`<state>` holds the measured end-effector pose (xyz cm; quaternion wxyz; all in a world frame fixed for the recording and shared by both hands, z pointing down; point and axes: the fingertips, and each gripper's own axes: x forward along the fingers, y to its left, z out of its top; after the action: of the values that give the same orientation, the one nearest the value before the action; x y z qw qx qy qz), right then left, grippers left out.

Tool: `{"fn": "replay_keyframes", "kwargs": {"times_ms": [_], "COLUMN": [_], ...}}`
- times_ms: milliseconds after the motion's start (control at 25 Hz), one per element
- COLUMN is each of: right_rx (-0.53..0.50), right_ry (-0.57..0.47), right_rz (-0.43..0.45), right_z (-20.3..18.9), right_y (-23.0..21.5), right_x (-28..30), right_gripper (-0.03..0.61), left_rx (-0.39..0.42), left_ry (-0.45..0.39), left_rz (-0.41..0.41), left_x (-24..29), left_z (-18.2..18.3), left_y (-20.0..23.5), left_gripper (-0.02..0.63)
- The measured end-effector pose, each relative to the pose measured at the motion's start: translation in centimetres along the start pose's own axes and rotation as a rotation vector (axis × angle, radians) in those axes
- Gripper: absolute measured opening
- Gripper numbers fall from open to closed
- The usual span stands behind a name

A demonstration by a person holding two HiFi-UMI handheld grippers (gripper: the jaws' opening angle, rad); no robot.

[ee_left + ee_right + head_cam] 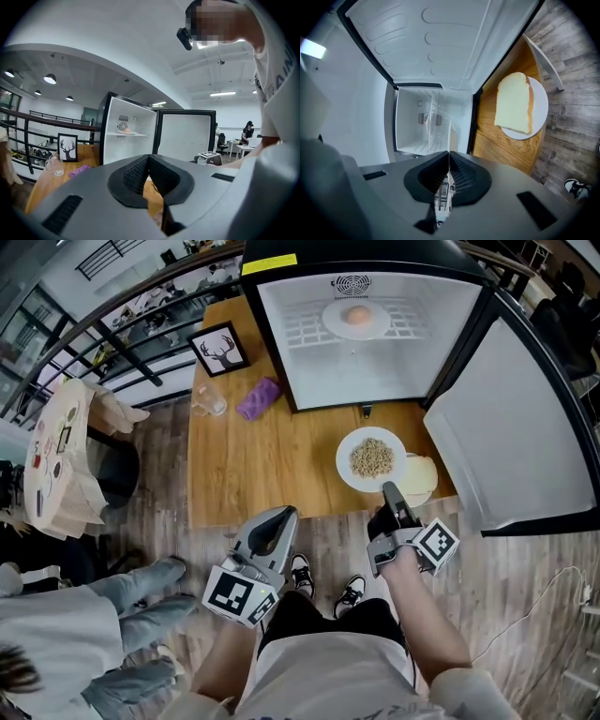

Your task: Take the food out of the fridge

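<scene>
Seemingly the step in hand was setting a dish down: the right gripper (pixel 389 491) had its jaws clamped on the near rim of the plate of grain (pixel 347 448), which rested on the counter (pixel 253 465) at centre frame, touching the plate of bread (pixel 539 108). At lower left the left gripper (pixel 281 517) hung off the counter, jaws together on nothing. One round food (pixel 357 315) sat on its plate on the fridge (pixel 281 343) shelf, top centre. Next came letting go, then reaching up for it.
</scene>
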<state>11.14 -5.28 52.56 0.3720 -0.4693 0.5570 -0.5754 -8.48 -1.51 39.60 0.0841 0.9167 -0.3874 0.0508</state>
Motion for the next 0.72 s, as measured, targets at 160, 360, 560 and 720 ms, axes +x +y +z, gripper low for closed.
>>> {"fn": "replay_keyframes", "kwargs": {"times_ms": [160, 360, 560, 720], "right_rx": [0.018, 0.036, 0.032, 0.014], "right_ry": [0.02, 0.029, 0.077, 0.135], "right_rz": [-0.027, -0.034, -0.073, -0.101], "right_z": [-2.0, -4.0, -5.5, -5.9], "right_y": [-2.3, -4.6, -7.4, -9.4], "right_x": [-0.8, -1.2, -1.1, -0.6], "right_gripper": [0.025, 0.025, 0.026, 0.026], "left_rx": [-0.012, -0.005, -0.009, -0.009], "left_ry": [0.013, 0.027, 0.035, 0.048], "left_rz": [-0.005, -0.047, -0.063, -0.077], "left_x": [-0.6, -0.4, -0.1, 0.3], "left_z": [-1.0, -1.7, -2.3, -2.9], "left_y": [0.4, 0.8, 1.2, 0.8], "left_gripper": [0.008, 0.008, 0.008, 0.008]}}
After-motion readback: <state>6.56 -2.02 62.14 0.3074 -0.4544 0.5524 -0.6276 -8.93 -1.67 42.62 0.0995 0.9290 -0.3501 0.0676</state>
